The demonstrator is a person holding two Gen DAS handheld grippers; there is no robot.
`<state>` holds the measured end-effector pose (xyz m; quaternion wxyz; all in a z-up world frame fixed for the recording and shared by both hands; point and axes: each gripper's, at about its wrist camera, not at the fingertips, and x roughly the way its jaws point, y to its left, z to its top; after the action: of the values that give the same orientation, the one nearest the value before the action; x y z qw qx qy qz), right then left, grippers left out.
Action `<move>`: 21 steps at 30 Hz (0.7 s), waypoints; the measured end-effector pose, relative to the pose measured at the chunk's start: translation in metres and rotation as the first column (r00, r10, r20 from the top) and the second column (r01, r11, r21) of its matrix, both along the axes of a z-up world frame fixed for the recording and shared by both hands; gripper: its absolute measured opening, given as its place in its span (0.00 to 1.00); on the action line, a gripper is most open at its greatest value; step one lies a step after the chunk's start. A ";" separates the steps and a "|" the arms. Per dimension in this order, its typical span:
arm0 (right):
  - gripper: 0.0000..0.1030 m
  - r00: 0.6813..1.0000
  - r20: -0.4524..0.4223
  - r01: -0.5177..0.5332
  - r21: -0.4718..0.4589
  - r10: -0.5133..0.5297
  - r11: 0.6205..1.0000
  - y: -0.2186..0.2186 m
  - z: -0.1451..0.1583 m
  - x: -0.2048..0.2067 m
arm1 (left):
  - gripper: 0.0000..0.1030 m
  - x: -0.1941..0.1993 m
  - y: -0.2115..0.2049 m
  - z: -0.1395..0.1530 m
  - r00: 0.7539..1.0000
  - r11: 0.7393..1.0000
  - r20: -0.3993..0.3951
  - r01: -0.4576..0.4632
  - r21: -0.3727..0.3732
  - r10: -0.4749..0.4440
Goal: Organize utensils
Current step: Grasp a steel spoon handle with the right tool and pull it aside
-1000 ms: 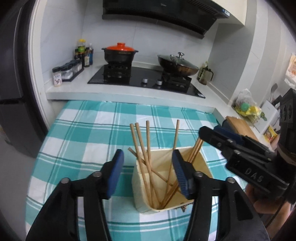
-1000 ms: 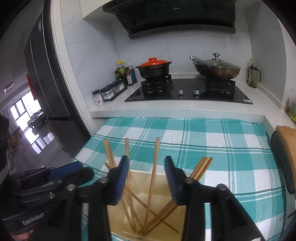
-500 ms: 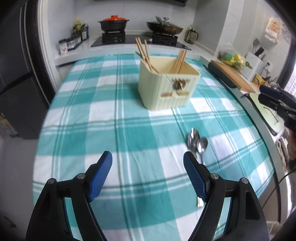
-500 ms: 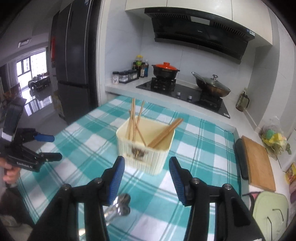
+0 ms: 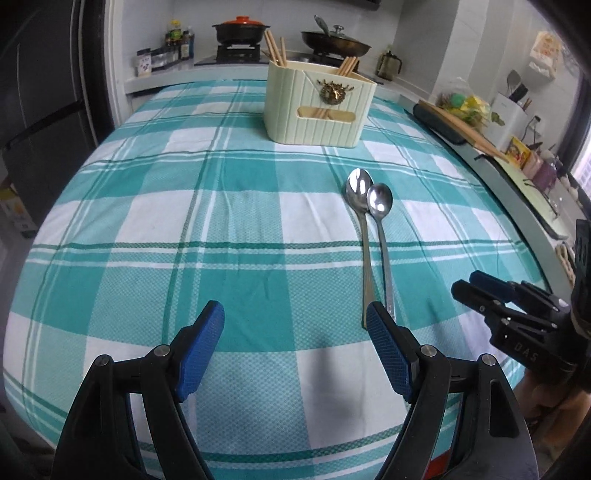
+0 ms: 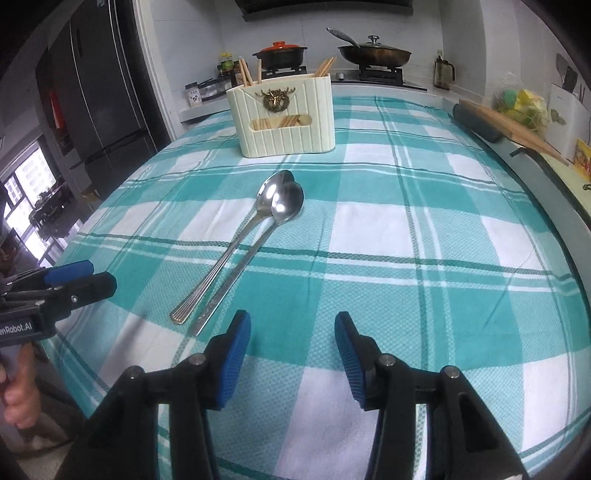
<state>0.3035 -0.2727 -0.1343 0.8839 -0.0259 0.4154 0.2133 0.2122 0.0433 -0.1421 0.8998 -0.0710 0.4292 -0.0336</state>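
Left wrist: I'm seeing the left gripper (image 5: 294, 317) hanging released over the checked tablecloth (image 5: 147, 221), gripping nothing. Two spoons (image 5: 369, 229) are lying side by side just ahead-right, the cream utensil holder (image 5: 319, 105) with chopsticks (image 5: 275, 50) sitting beyond.

Right wrist: right gripper (image 6: 291, 325) is also gaping, empty; the spoons' handles are ending just ahead-left of it.

Grey tiled wall (image 6: 461, 33), black fridge (image 6: 99, 92), bright window (image 6: 26, 173)
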 end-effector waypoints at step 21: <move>0.09 0.999 -0.025 0.021 -0.135 -0.025 0.991 0.078 -0.025 0.043 | 0.78 -0.012 0.015 -0.007 0.998 0.998 -0.008 -0.055 -0.009 0.055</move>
<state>0.3460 -0.1948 -0.1588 0.8769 -0.0779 0.4409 0.1749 0.2001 0.0578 -0.1491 0.8983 -0.0870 0.4306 -0.0107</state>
